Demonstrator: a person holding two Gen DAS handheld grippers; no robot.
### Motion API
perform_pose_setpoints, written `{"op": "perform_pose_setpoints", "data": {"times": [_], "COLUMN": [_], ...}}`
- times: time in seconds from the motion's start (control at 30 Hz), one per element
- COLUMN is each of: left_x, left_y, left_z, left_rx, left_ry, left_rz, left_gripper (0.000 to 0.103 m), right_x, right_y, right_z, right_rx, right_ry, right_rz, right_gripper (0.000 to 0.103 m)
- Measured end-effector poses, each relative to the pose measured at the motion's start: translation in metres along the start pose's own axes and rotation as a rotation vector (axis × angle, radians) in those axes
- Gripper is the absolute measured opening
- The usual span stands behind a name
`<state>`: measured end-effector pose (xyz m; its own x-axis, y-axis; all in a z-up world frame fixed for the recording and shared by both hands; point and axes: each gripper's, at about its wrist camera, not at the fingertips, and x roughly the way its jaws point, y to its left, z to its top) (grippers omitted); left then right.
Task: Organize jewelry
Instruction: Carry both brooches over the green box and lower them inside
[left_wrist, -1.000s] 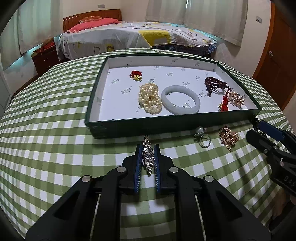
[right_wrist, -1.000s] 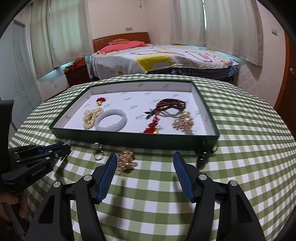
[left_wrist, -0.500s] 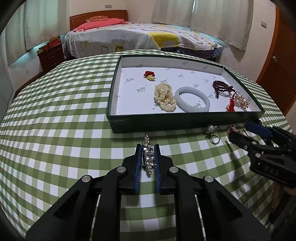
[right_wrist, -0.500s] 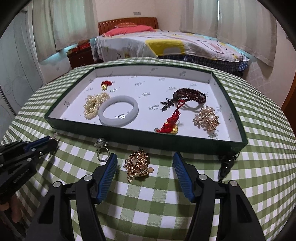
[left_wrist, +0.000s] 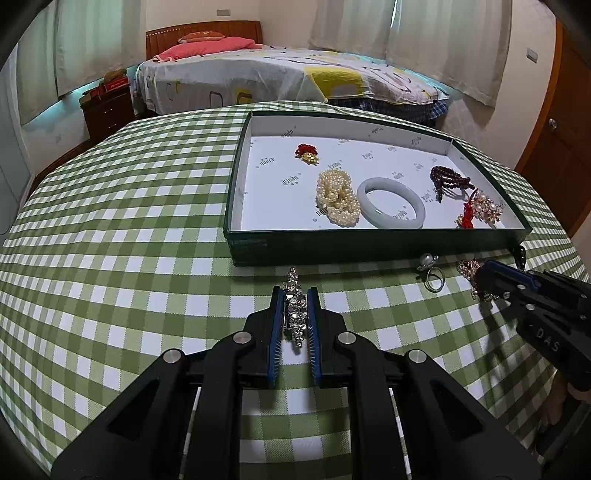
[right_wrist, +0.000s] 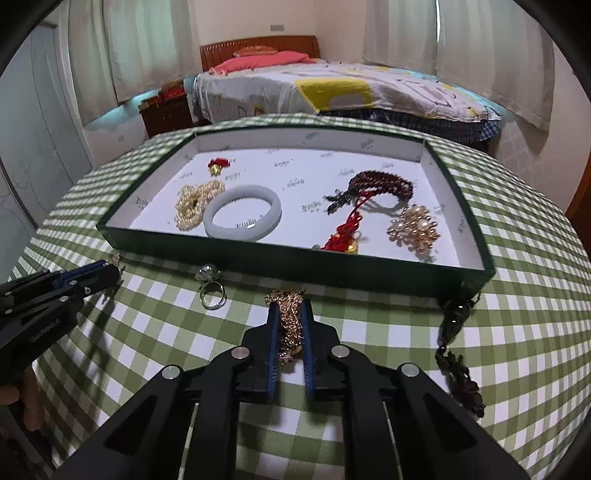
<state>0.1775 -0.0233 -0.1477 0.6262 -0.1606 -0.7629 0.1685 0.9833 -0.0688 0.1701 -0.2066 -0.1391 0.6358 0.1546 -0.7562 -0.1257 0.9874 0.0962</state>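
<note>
My left gripper is shut on a silver rhinestone brooch, in front of the green tray's near wall. My right gripper is shut on a gold brooch, also just before the tray. In the tray lie a pearl bunch, a jade bangle, dark red beads, a red-tasselled charm, a gold pearl brooch and a small red-gold piece. A silver pearl ring lies on the cloth between the grippers.
A dark bead strand lies on the checked tablecloth at the tray's right corner. The round table's edge curves close on both sides. A bed and a nightstand stand behind.
My right gripper moved forward and closed on the gold brooch that lay on the cloth. My left gripper, still holding the silver brooch, shifted left relative to the tray.
</note>
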Motion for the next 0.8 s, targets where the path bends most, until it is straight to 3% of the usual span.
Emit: {"op": "perform_pose_setpoints", "data": {"times": [0.8], "left_x": [-0.043], "left_y": [-0.014], "left_z": [0.022], "left_rx": [0.005], "left_ry": [-0.111], "left_rz": [-0.037], "left_gripper": [0.013], "right_x": [-0.074], "right_y": [-0.005], "right_z": [0.023], "right_rx": [0.032], "right_ry": [-0.228], "right_rz": [0.023], "right_gripper": [0.011]}}
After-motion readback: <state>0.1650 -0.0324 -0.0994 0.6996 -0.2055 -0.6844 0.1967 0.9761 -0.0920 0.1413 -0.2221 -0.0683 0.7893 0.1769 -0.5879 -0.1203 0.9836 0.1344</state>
